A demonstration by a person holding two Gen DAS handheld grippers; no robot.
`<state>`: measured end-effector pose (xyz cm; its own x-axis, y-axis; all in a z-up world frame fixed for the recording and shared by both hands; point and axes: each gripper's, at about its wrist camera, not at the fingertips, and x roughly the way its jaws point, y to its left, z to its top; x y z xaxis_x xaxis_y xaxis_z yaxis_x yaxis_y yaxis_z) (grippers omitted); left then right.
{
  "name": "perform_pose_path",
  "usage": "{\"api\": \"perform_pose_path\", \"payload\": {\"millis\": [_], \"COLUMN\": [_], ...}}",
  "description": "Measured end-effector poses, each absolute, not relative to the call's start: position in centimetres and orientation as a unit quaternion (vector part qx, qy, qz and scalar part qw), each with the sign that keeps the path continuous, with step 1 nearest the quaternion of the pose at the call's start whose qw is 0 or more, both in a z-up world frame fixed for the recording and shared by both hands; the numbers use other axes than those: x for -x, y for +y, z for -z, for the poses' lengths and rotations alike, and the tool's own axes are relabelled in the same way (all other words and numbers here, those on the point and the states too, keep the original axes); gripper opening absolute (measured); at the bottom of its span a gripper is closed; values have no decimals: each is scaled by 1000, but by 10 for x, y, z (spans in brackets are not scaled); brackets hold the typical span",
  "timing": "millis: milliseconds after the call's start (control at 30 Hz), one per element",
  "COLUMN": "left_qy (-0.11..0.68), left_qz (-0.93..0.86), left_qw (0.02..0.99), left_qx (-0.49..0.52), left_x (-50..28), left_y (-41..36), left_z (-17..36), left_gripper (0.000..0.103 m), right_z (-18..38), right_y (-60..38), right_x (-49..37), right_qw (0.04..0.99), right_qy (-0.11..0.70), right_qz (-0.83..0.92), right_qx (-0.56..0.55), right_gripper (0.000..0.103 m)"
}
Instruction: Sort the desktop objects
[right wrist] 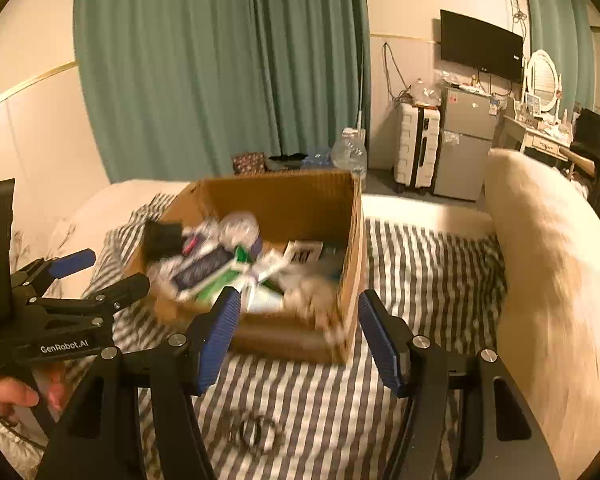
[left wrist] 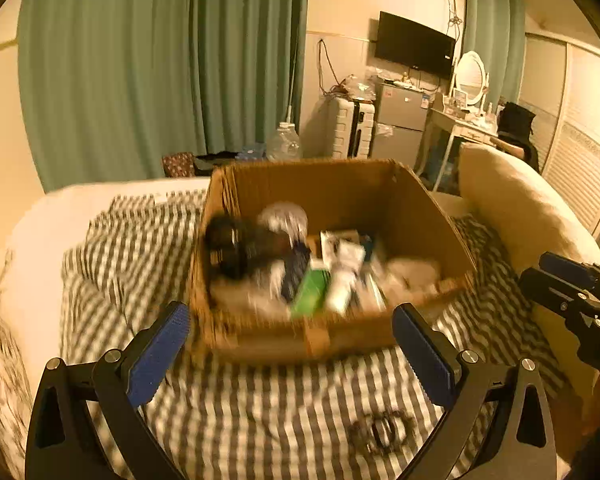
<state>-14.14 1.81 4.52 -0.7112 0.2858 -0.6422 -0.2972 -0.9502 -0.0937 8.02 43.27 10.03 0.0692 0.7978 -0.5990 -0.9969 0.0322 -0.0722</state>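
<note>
Open brown cardboard box (left wrist: 332,196) sits on grey-and-white striped bedsheet (left wrist: 260,408), filled with blurred clutter, possibly a green carton (left wrist: 310,290). Left gripper (left wrist: 292,344) and right gripper (right wrist: 298,328) both hang just before it, jaws wide, empty. Dark ring-shaped item (right wrist: 256,432) lies on the sheet nearby.

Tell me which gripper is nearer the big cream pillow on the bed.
Right. The right gripper sits left of the big cream pillow; the left gripper is farther left, with the right gripper between it and the pillow.
</note>
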Motion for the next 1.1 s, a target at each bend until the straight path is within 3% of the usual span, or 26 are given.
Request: {"api": "perform_pose_path", "payload": {"millis": [167,267,433,700,767,833,1100], "left_qy": [-13,-12,-3,-2,3,5,15], "left_qz": [-913,-905,-889,-886,-885,-885,-885], "left_qw": [159,151,129,145,152,157,179], "left_qx": [375,398,440,440,441,439,429], "left_x": [98,83,86,100,100,100,87], "left_y": [7,2,4,21,25,28,34], "left_z": [-1,36,89,104,106,105,99], "left_gripper": [103,103,103,103,103,103,103], "right_z": [-61,-32,33,91,96,96,45], "right_y": [397,390,411,449,451,452,425], "right_x": [-76,-74,-64,-78,-82,-85,-77], "right_qw": [669,657,628,627,626,630,628], "right_qy": [239,266,312,361,369,366,337], "right_qz": [-649,-646,-626,-583,-583,-581,-624], "right_qx": [272,285,341,369,363,364,321], "right_gripper": [61,48,38,35,28,11,11]}}
